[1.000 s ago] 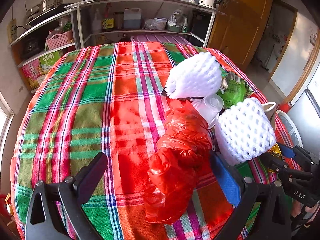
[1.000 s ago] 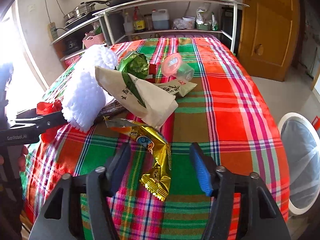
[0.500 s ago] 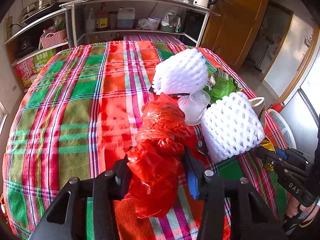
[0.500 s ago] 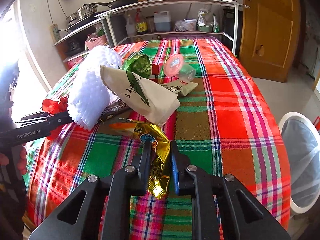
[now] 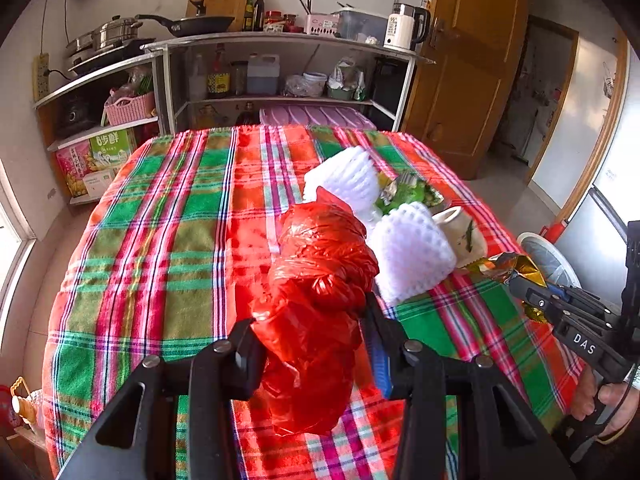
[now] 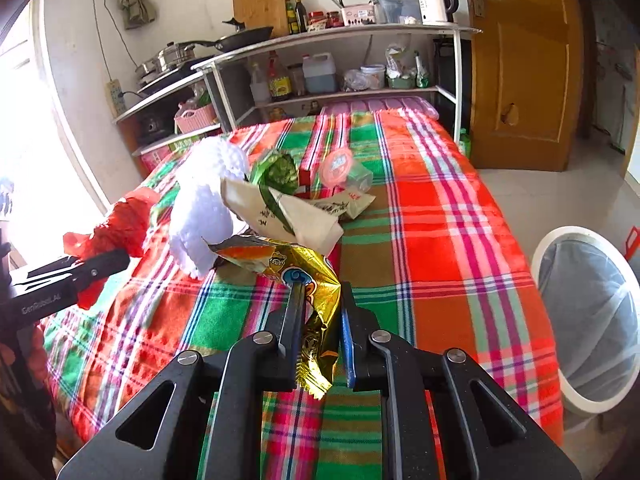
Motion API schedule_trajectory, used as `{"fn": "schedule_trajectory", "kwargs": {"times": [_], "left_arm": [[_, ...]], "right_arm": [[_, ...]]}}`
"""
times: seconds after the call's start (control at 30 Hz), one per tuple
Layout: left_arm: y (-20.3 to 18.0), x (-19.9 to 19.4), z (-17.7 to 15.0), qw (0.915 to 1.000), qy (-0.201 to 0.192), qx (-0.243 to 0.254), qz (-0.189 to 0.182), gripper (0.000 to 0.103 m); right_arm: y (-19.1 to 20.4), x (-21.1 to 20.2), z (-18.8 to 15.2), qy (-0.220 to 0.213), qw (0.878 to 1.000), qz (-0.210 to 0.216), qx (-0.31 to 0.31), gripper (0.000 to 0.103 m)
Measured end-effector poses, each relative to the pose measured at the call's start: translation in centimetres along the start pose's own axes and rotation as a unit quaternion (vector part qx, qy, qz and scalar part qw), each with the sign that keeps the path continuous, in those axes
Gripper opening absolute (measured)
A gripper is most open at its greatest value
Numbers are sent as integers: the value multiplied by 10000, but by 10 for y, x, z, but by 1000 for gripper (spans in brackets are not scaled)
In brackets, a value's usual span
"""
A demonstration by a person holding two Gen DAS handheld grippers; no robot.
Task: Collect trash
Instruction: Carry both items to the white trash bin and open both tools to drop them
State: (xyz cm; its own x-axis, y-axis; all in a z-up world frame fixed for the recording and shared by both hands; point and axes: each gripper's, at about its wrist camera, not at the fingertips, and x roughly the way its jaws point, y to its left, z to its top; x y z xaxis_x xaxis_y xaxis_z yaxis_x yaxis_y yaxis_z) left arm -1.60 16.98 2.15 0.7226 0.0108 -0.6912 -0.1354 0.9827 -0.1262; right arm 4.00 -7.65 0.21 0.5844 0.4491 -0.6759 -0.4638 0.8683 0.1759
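Observation:
My left gripper is shut on a crumpled red plastic bag and holds it above the plaid tablecloth. My right gripper is shut on a gold snack wrapper, lifted off the cloth; this wrapper also shows in the left wrist view. On the table lie two white foam fruit nets, a green packet, beige paper bags and a clear cup with a pink lid. A white bin lined with a clear bag stands on the floor right of the table.
A metal shelf unit with pans, bottles and a kettle stands behind the table. A wooden door is at the back right. The red bag and my left gripper show at the left of the right wrist view.
Both grippers closed, the left on the red bag and the right on the gold wrapper, then lifted them off the cloth.

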Motion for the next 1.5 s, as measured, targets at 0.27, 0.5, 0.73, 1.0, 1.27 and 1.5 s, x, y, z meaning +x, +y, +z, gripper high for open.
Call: {"fn": "schedule_trajectory", "kwargs": {"times": [0.27, 0.5, 0.73, 1.0, 1.27, 1.5], "left_arm": [[-55, -27, 24, 9967, -465, 438, -499, 45], [-118, -9, 38, 9886, -455, 743, -1227, 45], [-196, 14, 44, 9721, -221, 1246, -1974, 45], [-282, 62, 42, 9540, 461, 1519, -2542, 45], [-343, 100, 23, 9459, 891, 1887, -2486, 45], [-368, 131, 9, 9448, 1329, 1965, -2261, 45]], "right_arm": [[-27, -50, 6, -523, 9981, -208, 244, 16], [-81, -93, 5, -835, 9910, -820, 652, 16], [-138, -120, -2, -927, 9790, -1451, 1092, 16], [-200, -125, -12, -714, 9636, -2115, 1472, 16], [-250, -113, -27, -292, 9521, -2552, 1659, 16], [-276, -88, -36, 202, 9494, -2719, 1557, 16]]}}
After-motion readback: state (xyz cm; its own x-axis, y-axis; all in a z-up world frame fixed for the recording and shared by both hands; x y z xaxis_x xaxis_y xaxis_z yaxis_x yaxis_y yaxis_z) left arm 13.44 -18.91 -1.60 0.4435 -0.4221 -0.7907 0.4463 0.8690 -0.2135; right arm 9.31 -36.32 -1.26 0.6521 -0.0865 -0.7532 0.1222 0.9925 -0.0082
